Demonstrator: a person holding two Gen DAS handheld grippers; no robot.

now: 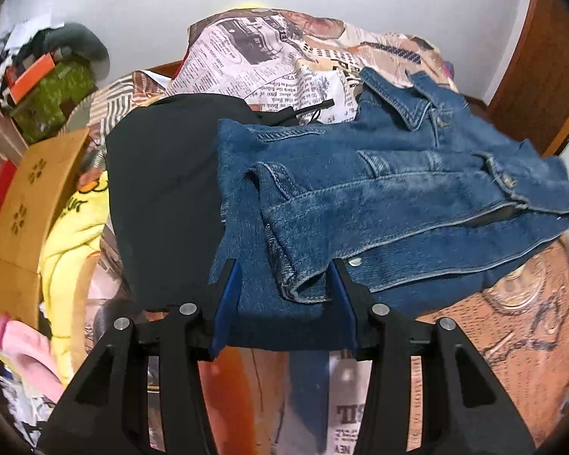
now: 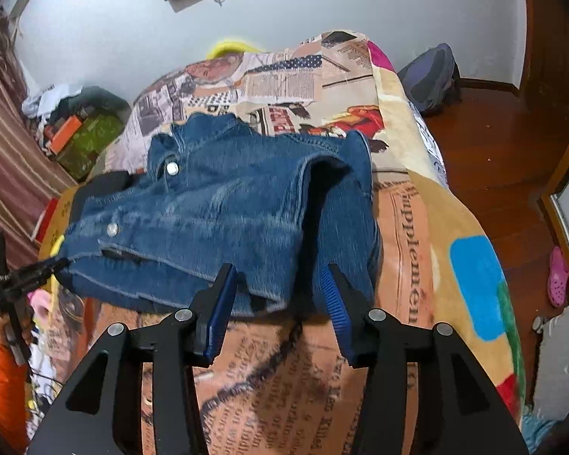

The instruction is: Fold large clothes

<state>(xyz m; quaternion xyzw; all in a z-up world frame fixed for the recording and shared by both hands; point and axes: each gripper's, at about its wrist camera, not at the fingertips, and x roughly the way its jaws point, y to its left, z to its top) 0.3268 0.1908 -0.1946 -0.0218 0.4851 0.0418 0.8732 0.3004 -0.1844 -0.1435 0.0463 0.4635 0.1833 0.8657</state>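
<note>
Denim jacket (image 1: 379, 197) lies on newspaper-print blanket (image 2: 406, 227), part folded, partly over black garment (image 1: 163, 197). Left gripper (image 1: 282, 284) spread wide over near hem; right gripper (image 2: 278, 288) likewise, gripping nothing. Judged mid-fold: next move needs both pinching near edge.

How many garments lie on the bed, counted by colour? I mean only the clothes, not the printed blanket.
Blue: 1, the denim jacket
Black: 1, the black garment partly under the jacket
Yellow: 1, the yellow garment at the bed's left edge
Total: 3
The pink cloth below the yellow garment is too blurred to name, so it is not counted.
</note>
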